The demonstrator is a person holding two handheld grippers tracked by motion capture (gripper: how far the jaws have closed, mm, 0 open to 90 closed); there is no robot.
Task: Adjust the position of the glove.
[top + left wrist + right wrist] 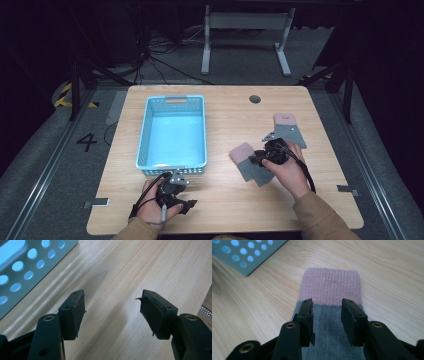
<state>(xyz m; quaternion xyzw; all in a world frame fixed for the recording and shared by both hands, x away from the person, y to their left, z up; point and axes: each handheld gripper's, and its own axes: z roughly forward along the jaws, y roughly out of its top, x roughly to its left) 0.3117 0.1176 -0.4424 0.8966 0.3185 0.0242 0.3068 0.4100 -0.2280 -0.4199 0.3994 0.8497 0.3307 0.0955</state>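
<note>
Two grey socks with pink cuffs lie on the right half of the wooden table (225,125). The nearer sock (245,152) lies flat under my right gripper (255,160). In the right gripper view its jaws stand apart just over the grey part of this sock (329,287), a little short of the pink cuff, with my right gripper (327,320) open and nothing pinched. The second sock (289,131) lies farther back to the right. My left gripper (186,204) rests near the table's front edge, and it (112,312) is open over bare wood.
A light blue perforated basket (142,135) stands on the left half of the table, empty inside; its wall (22,267) is close to my left gripper and its corner (244,255) lies beyond the sock. A round cable hole (255,99) sits at the back.
</note>
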